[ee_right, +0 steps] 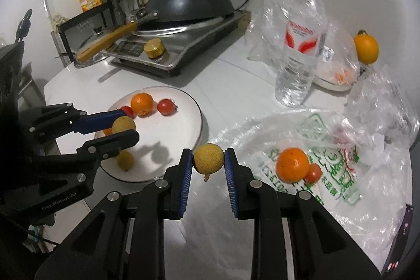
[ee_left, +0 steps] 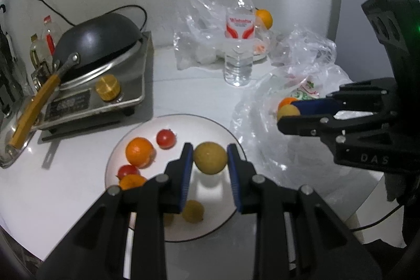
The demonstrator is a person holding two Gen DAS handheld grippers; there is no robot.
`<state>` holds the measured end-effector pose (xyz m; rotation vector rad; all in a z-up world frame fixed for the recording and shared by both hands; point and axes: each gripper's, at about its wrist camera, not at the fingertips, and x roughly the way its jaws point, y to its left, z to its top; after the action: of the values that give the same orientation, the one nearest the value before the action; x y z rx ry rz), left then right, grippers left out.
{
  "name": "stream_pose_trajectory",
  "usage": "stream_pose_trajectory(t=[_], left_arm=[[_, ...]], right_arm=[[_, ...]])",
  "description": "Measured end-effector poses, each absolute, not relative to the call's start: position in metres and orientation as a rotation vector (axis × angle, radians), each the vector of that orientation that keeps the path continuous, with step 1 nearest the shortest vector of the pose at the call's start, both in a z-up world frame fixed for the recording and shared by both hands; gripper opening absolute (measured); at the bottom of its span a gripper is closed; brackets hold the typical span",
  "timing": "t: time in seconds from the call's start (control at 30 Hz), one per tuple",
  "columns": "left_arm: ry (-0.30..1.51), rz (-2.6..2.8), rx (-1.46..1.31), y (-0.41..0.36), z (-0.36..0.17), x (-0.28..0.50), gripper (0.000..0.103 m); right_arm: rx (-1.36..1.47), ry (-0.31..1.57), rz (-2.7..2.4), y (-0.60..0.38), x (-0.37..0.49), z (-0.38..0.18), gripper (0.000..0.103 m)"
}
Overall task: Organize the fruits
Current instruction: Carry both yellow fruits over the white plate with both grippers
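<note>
Black arms with blue pads fill the bottom of both views. Left tool [ee_left: 210, 159] pinches a round yellow-green fruit [ee_left: 210, 158] between its two pads and holds it over the white plate [ee_left: 210, 122]. On the plate lie an orange [ee_left: 139, 152], two small red fruits [ee_left: 166, 138] and a small yellow fruit [ee_left: 193, 210]. Another orange piece peeks out from behind the tool's arm.

Right tool [ee_right: 207, 160] grips a second yellow fruit [ee_right: 208, 158] the same way, pads tight on both sides. A little stem hangs under it. It is in the air over the tabletop [ee_right: 223, 75], between the plate and a flat plastic bag [ee_right: 328, 175]. On that bag sit a big orange [ee_right: 292, 164] and a small red fruit [ee_right: 313, 172], touching each other.

Behind them stands a water bottle [ee_right: 302, 43] with a red label, upright. More crinkly clear bags [ee_left: 199, 25] lie near it. One more orange fruit [ee_right: 366, 48] sits far back by the wall.

On the far left, a black pan [ee_left: 97, 38] with a wooden handle rests upside down on a silver cooker [ee_left: 110, 93] with a gold knob.
</note>
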<state>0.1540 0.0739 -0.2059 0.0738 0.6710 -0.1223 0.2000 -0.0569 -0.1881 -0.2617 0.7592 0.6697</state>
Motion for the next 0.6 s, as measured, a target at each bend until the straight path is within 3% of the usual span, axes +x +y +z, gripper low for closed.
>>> stream_pose_trajectory(t=[0.6], left_arm=[[0.699, -0.065, 0.071, 0.103, -0.229, 0.167, 0.027]], right_arm=[[-0.285, 0.784, 0.694, -0.025, 0.216, -0.201, 0.027]])
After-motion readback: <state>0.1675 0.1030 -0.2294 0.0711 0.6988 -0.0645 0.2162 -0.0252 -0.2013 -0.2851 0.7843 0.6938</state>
